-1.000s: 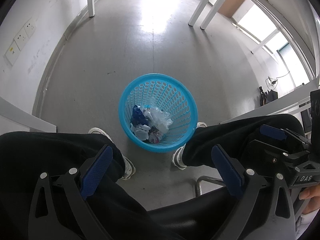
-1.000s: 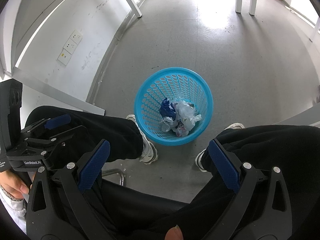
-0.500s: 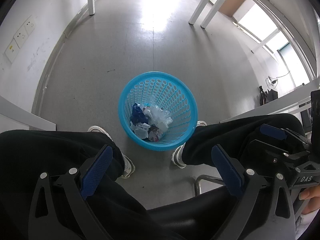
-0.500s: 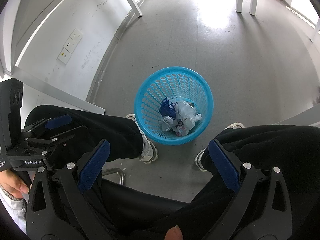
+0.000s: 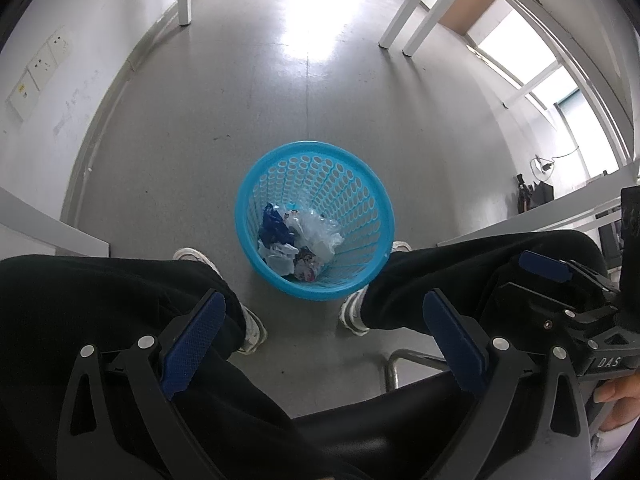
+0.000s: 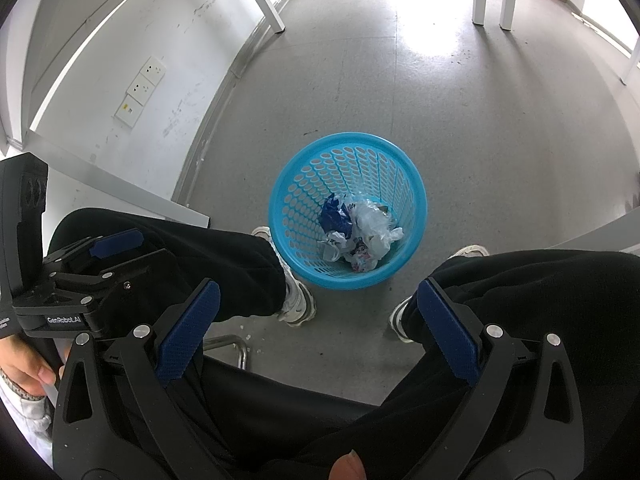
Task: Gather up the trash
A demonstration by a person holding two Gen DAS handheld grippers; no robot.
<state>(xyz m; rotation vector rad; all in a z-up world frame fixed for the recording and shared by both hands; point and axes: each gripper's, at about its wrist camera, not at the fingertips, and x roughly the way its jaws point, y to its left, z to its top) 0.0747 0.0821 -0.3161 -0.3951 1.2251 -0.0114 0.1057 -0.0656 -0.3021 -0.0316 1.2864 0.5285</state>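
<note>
between the seated person's shoes on the floor, blue basket (image 5: 314, 226) holding crumpled trash (image 5: 298, 240) sits ahead of and below both tongs, left tongs (image 5: 320, 330) and right tongs (image 6: 316, 320) released, empty, about equally near.

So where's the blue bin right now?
The blue bin stands on the grey floor, middle of both wrist views, just ahead of the seated person's two white shoes, between the feet, with crumpled trash inside.
</note>
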